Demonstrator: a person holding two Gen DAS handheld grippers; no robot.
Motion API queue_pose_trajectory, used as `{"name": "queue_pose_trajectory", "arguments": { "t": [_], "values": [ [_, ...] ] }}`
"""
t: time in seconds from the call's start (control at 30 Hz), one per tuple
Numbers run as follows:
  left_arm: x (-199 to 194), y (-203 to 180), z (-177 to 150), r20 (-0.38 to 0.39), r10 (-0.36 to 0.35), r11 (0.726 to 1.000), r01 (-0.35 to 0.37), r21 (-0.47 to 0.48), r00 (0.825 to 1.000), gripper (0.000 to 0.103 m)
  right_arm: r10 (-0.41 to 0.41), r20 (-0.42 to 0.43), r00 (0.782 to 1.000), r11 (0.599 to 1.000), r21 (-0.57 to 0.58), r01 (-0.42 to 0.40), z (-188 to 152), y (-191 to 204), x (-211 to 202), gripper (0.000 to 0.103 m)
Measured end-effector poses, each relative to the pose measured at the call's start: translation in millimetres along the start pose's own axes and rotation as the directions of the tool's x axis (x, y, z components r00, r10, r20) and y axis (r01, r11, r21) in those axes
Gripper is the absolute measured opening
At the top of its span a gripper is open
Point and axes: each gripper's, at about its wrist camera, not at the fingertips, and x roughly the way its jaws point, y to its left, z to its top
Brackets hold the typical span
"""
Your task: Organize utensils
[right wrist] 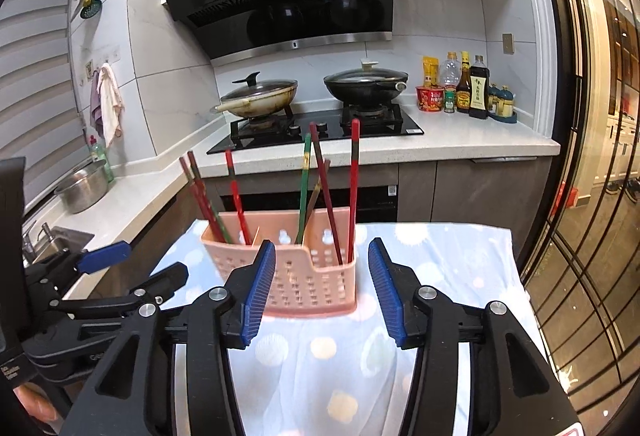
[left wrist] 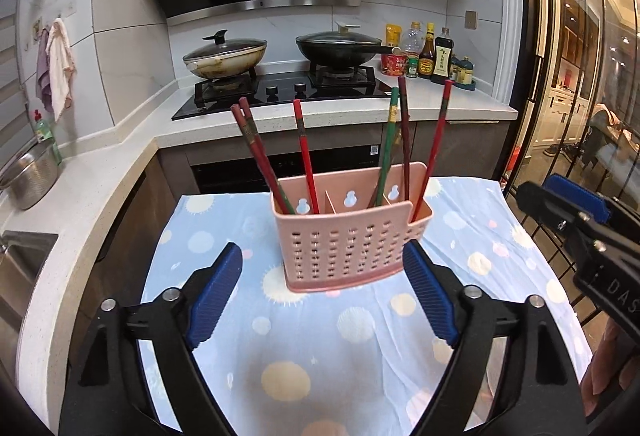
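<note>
Chopsticks [left wrist: 306, 156] stand tilted in a pink perforated holder [left wrist: 348, 252] on the desk [left wrist: 500, 236], which is draped in a pale blue cloth with round spots. Two dark red sticks and one bright red lean in the holder's left compartment; a green one [left wrist: 387, 152], a dark one and a red one lean at the right end, and the middle compartment shows no sticks. The left claw [left wrist: 324, 300] hovers just in front of the holder, its blue pads spread wide apart and holding nothing. The right claw [right wrist: 322, 292] also hangs close before the holder, its pads apart and bare. Behind, two lidded woks [right wrist: 260, 98] sit on a black hob.
</note>
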Motion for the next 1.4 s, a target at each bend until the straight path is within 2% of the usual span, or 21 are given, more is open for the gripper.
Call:
{"name": "queue_pose_trajectory", "arguments": {
  "t": [0.13, 0.17, 0.27, 0.5, 0.7, 0.93, 1.13, 1.4],
  "values": [
    [-21, -2, -18, 0.009, -0.004, 1.000, 0.004, 0.000, 1.000, 0.087, -0.023, -0.036, 0.999, 0.999, -0.029, 0.022, -24, 10, -16, 0.051],
    [-25, -2, -23, 0.012, -0.004, 1.000, 0.004, -0.003, 1.000, 0.090, -0.037, -0.038, 0.999, 0.999, -0.042, 0.035, -31, 13, -20, 0.055],
    [-36, -2, -36, 0.008, 0.003, 1.000, -0.003, -0.007, 1.000, 0.091, -0.083, -0.032, 0.996, 0.994, -0.070, 0.081, -48, 21, -33, 0.061],
    [-56, 0, -66, -0.007, 0.006, 1.000, -0.006, -0.019, 1.000, 0.095, -0.108, -0.055, 0.993, 0.992, -0.066, 0.104, -75, 25, -58, 0.073],
    [-67, 2, -85, -0.019, 0.009, 1.000, -0.009, -0.016, 1.000, 0.096, -0.112, -0.085, 0.990, 0.993, -0.046, 0.108, -93, 30, -70, 0.076],
    [-74, 3, -100, -0.038, 0.010, 1.000, -0.011, -0.019, 0.999, 0.096, -0.071, -0.097, 0.993, 0.997, 0.010, 0.072, -104, 26, -79, 0.081],
    [-74, 1, -110, -0.049, 0.012, 1.000, -0.013, -0.024, 0.999, 0.096, -0.125, -0.085, 0.988, 0.992, -0.026, 0.123, -107, 31, -84, 0.084],
    [-73, 2, -113, -0.058, 0.006, 0.999, -0.009, -0.051, 0.998, 0.096, -0.145, -0.086, 0.986, 0.989, -0.035, 0.143, -111, 26, -84, 0.084]
  ]
}}
